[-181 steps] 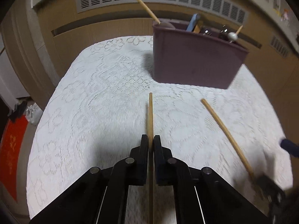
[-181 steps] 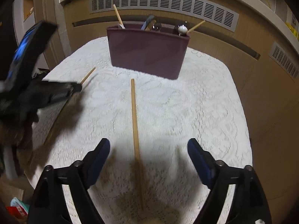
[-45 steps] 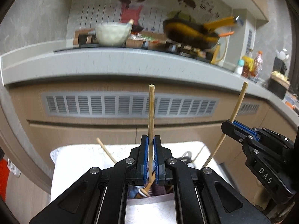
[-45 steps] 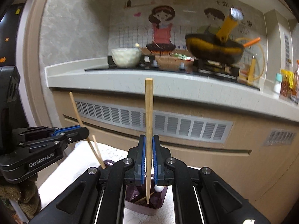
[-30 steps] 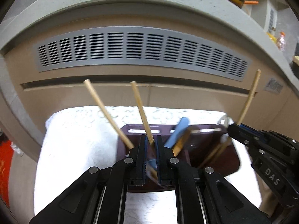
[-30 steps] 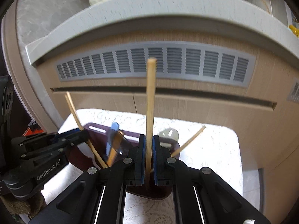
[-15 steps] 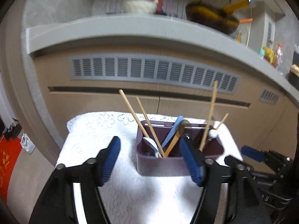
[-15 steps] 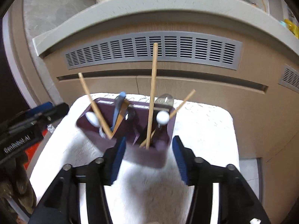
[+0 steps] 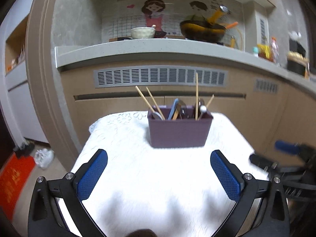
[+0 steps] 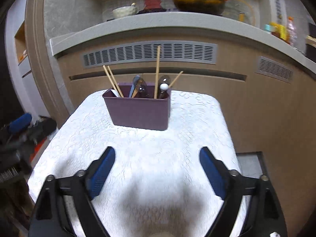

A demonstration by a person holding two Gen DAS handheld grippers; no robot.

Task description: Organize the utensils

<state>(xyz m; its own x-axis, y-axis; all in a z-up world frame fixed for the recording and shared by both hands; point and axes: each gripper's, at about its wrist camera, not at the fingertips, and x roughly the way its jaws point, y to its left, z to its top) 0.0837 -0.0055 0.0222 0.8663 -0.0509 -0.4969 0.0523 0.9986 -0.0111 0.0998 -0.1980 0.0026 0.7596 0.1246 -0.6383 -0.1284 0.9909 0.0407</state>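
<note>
A purple utensil bin (image 9: 179, 131) (image 10: 138, 110) stands at the far end of the white lace tablecloth (image 9: 138, 177) (image 10: 154, 158). Several wooden chopsticks (image 9: 196, 96) (image 10: 157, 72), spoons and a blue-handled utensil (image 9: 173, 108) stick up out of it. My left gripper (image 9: 158, 175) hangs over the near part of the cloth, jaws opening wide with nothing between them. My right gripper (image 10: 157, 169) is also back from the bin, jaws opening and empty. Each gripper shows blurred at the edge of the other's view: the right gripper (image 9: 284, 158) and the left gripper (image 10: 21, 130).
Behind the table runs a wooden cabinet front with a grey vent grille (image 9: 160, 77) under a grey counter (image 9: 158, 49). A white bowl (image 9: 142, 32) and a dark pan (image 9: 201, 32) sit on the counter. A red mat (image 9: 13, 179) lies on the floor left.
Both grippers let go of their chopsticks, which now stand in the bin. Both jaws spread wide and both grippers drew back from the bin toward the table's near side.
</note>
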